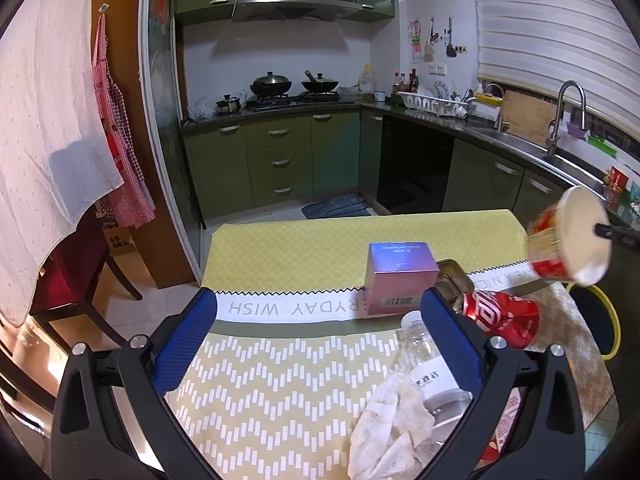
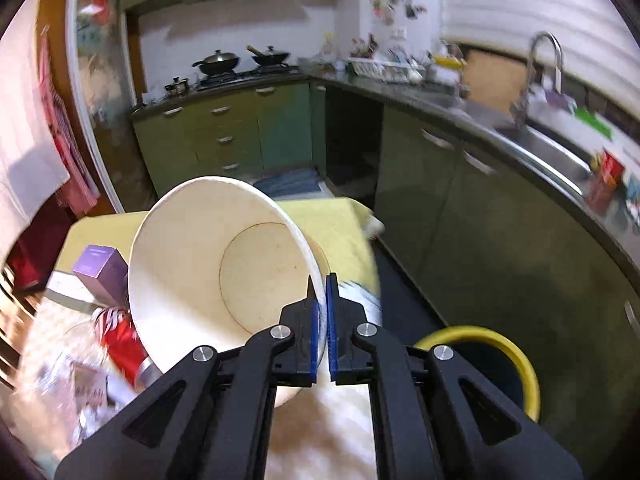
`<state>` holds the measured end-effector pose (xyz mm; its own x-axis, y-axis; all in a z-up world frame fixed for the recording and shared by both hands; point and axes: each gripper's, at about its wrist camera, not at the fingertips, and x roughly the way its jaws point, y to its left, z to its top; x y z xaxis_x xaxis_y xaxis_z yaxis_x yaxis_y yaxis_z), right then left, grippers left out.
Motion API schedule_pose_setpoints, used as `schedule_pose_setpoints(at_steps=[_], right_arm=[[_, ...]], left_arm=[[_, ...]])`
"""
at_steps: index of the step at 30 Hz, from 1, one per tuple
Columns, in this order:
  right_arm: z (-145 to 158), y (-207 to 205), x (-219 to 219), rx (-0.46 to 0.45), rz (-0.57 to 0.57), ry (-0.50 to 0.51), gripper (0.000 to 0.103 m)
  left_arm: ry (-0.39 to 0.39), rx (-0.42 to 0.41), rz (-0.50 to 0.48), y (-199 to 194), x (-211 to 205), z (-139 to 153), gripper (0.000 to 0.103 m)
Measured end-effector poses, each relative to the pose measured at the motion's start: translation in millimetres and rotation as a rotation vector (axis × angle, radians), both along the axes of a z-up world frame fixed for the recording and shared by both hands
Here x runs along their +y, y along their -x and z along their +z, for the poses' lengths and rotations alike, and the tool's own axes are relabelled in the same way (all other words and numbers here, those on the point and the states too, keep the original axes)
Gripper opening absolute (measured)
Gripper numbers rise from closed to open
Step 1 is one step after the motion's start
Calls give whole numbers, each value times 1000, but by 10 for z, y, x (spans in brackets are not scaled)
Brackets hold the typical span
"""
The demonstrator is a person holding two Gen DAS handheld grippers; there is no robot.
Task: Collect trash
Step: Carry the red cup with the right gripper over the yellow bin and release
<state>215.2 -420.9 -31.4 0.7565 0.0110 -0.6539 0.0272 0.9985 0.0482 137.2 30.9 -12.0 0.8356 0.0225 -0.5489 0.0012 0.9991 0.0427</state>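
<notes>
We had the right tool (image 2: 322,300) pinched shut on the rim of the empty instant-noodle cup (image 2: 212,264), tilted and lifted clear of the worktop (image 1: 280,240), so it could go over the yellow-rimmed bin (image 2: 516,356) on the floor beside it. Our left tool (image 1: 320,336) stood wide and empty above the crushed red can (image 1: 504,316), plastic bottle (image 1: 420,340) and crumpled tissue (image 1: 392,424), probably next.
</notes>
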Motion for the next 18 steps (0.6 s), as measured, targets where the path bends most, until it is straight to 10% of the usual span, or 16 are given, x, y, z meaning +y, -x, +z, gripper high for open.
schedule_pose_setpoints(at_steps=[7,18], right_arm=[[-7,338,-1417,215,-198,-82,4],[-1368,148,-2290,503,-314,-210,4]], left_arm=[[16,3,-25,70,-54,-9,97],[-8,36,-42,109,-202,1,97]])
